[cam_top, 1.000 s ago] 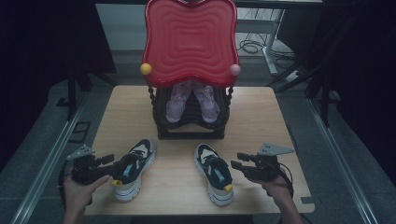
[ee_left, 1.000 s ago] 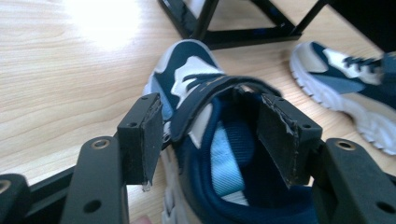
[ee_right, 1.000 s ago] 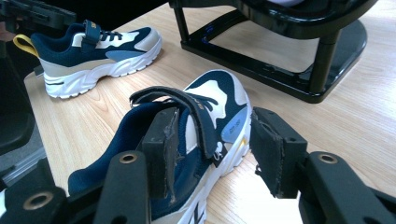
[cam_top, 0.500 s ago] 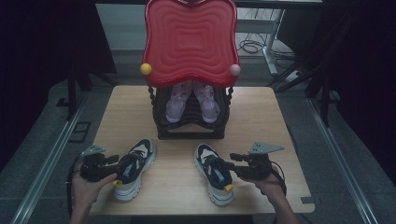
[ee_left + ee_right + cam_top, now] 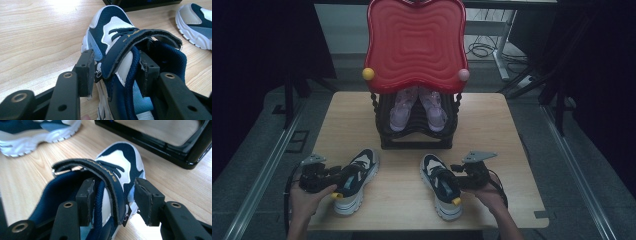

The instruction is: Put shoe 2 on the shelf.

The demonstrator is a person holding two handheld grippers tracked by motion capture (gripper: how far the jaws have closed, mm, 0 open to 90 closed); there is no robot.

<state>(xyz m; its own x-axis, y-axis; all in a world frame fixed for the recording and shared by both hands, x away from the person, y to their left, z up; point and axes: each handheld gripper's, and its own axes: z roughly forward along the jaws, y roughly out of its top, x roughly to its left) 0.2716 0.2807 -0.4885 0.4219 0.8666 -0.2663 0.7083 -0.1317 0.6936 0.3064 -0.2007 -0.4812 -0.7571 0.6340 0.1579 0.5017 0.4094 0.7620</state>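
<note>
My left gripper (image 5: 116,75) has one jaw outside the left shoe (image 5: 355,179) and one jaw inside its opening. The jaws have just been closing, and the side wall with the strap stands between them; the inner pad touches the collar, but the outer pad is a little apart, so I cannot call it a grip. My right gripper (image 5: 115,200) stands in the same way at the right shoe (image 5: 442,185): one jaw in the opening, one outside, at medium width, with a gap on the outer side.

Compared with one second ago, both hands have come inward to the shoes. The right gripper was beside its shoe and now reaches over the collar. The left gripper was wide at the heel and is now narrower. The two shoes lie where they were.

The left shoe is in the lower left of the high view, its heel near the front edge of the table (image 5: 512,150). The right shoe is at lower centre, also near that edge. Between the two shoes is bare wood, and more bare wood lies to the right of my right hand (image 5: 489,192).

I count two blue-and-white shoes on the table, and two pale pink shoes (image 5: 417,107) in one black rack (image 5: 417,135) under one red tray (image 5: 416,42).
</note>
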